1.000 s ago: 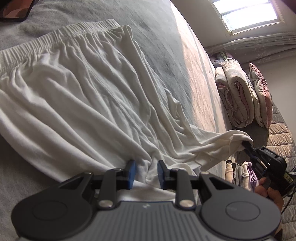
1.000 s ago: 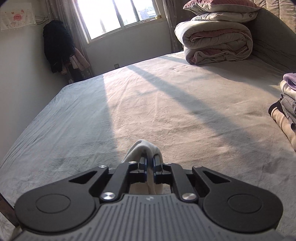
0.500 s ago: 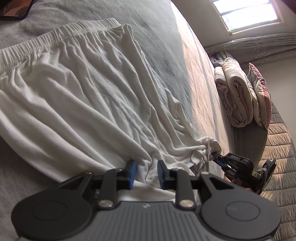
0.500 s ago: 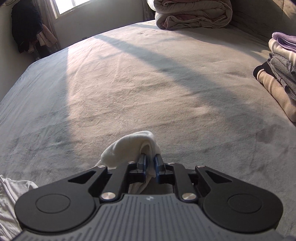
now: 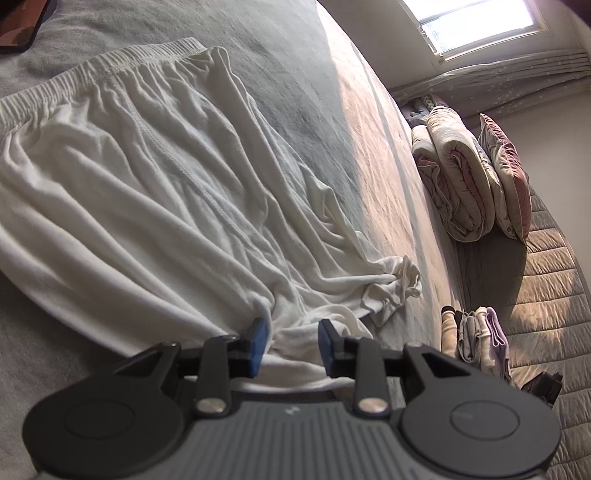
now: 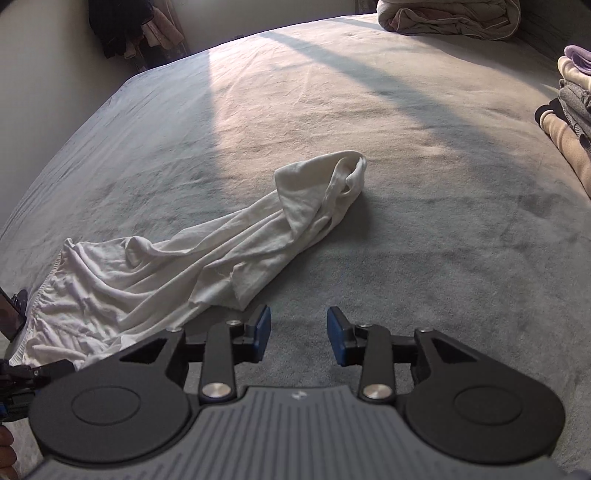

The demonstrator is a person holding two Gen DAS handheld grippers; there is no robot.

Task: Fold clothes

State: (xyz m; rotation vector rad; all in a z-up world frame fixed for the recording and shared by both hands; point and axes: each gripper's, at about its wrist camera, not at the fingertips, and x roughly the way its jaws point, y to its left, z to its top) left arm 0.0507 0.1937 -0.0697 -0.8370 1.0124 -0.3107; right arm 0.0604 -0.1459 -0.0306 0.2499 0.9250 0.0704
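Observation:
A white garment (image 5: 155, 192) with an elastic waistband (image 5: 110, 70) lies wrinkled on the grey bed (image 5: 288, 66). My left gripper (image 5: 291, 345) sits at its near hem, open, with loose fabric lying between and under the blue pads. In the right wrist view the same garment (image 6: 258, 229) stretches away as a long twisted leg, its bunched end (image 6: 347, 173) resting on the bed. My right gripper (image 6: 298, 334) is open with nothing between its pads, just short of the leg's near edge and apart from it.
Rolled quilts and a pillow (image 5: 458, 177) stand at the bed's far end. A stack of folded clothes (image 6: 569, 107) sits at the right edge of the bed. A dark flat object (image 5: 18, 26) lies by the waistband. Dark clothes (image 6: 122, 26) hang beyond the bed.
My right gripper lowered the leg end onto the bed, opened, let it go and drew back. The left gripper stayed in place at the hem.

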